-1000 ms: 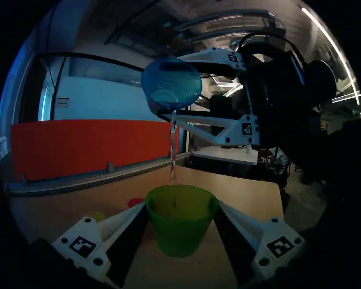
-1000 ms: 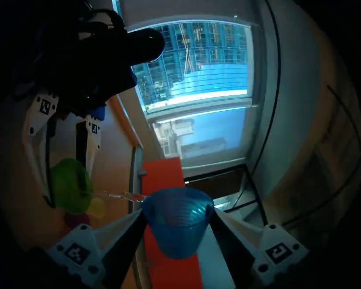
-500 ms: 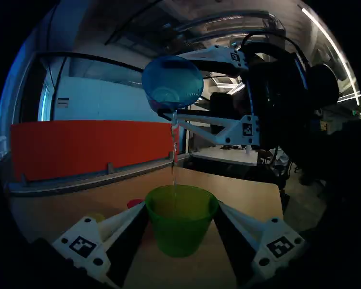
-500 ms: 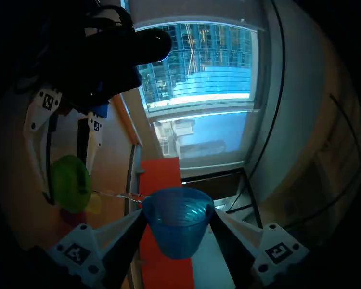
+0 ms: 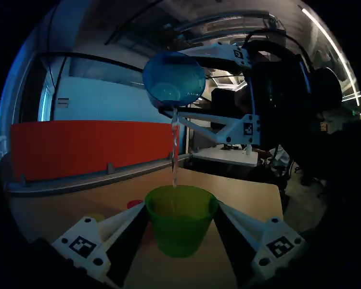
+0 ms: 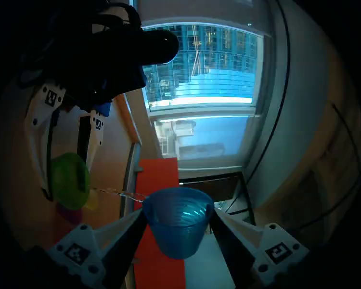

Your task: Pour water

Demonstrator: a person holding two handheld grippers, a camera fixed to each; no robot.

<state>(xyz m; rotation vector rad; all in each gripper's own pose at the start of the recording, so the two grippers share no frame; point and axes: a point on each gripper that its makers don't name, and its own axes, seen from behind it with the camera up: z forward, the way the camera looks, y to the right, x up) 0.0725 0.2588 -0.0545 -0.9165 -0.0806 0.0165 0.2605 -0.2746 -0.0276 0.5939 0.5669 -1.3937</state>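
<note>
left gripper view: the left gripper (image 5: pixel 180 209) has both fingers pressed on the sides of the green cup (image 5: pixel 180 226). the cup is upright, mouth open, over the table (image 5: pixel 248 192); whether its base touches the table cannot be told. the blue cup (image 5: pixel 173 79) hangs well above it, tilted with its mouth toward the camera, and is pinched between the two fingers of the right gripper (image 5: pixel 176 83). a thin stream of water (image 5: pixel 174 154) falls from the blue cup's lower rim into the green cup. a red panel (image 5: pixel 84 147) stands behind the table. a small red item (image 5: pixel 135 203) and a yellow item (image 5: pixel 96 216) lie on the table near the left finger, partly hidden.

right gripper view: the right gripper (image 6: pixel 178 216) clamps the blue cup (image 6: pixel 178 231) between both fingers. the water (image 6: pixel 118 193) leaves the rim to the left and reaches the green cup (image 6: pixel 70 180), which sits between the left gripper's fingers (image 6: pixel 38 144). a window (image 6: pixel 204 96) lies beyond.
</note>
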